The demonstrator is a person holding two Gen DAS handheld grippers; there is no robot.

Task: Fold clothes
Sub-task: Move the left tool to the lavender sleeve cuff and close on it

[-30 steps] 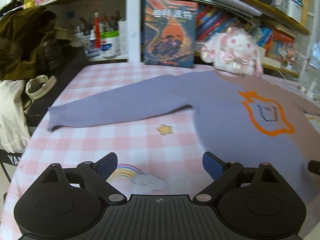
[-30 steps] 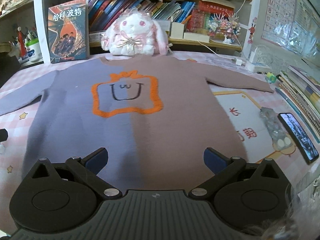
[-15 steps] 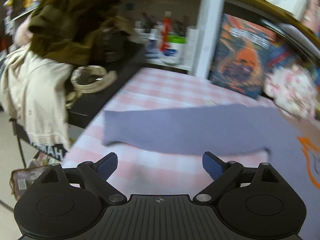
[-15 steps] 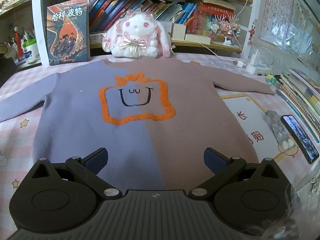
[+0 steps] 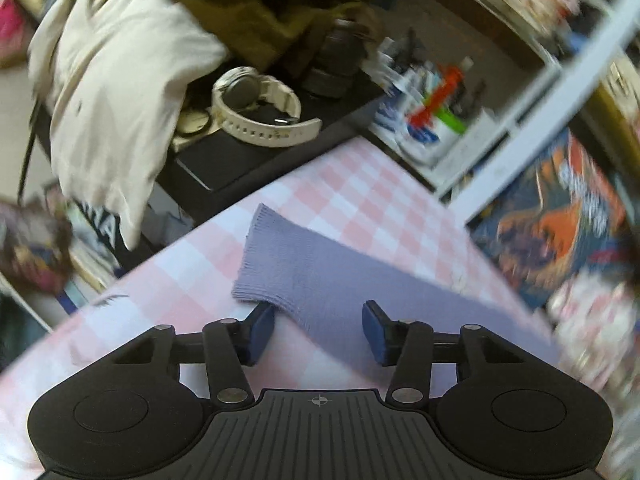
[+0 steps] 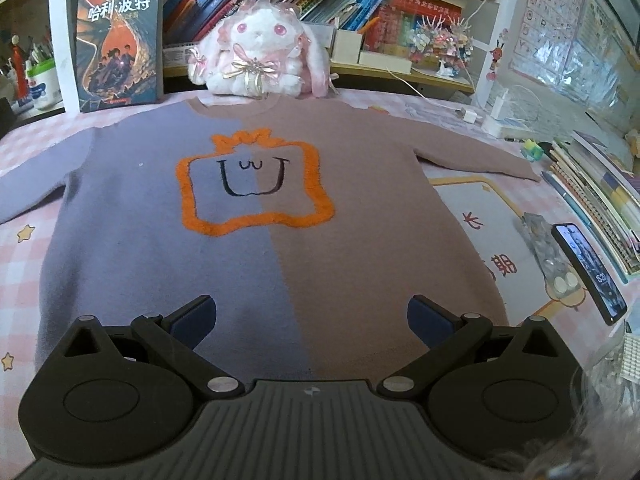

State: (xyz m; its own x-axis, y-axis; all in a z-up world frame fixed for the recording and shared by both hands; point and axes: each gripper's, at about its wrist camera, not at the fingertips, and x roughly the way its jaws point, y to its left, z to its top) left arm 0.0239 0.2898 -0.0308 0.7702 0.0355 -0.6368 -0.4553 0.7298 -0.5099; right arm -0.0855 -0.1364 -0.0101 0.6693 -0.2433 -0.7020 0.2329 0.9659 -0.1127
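A sweater (image 6: 280, 216), lilac on its left half and dusty pink on its right with an orange-framed face on the chest, lies flat and face up on the pink checked tablecloth (image 6: 16, 264). Its lilac left sleeve (image 5: 320, 276) stretches out toward the table's left edge. My left gripper (image 5: 318, 330) is open, its fingers straddling the cuff end of that sleeve; the left finger (image 5: 260, 328) sits at the cuff's edge. My right gripper (image 6: 312, 318) is open and empty above the sweater's hem.
A black side table (image 5: 256, 160) with a white watch (image 5: 260, 112) and piled clothes (image 5: 112, 80) stands past the left table edge. A plush rabbit (image 6: 260, 60) and book (image 6: 120, 40) stand behind the collar. A phone (image 6: 588, 272) and stacked books (image 6: 600, 184) lie right.
My left gripper has swung left and down to the sleeve's cuff and narrowed its opening around it. My right gripper has shifted slightly over the hem.
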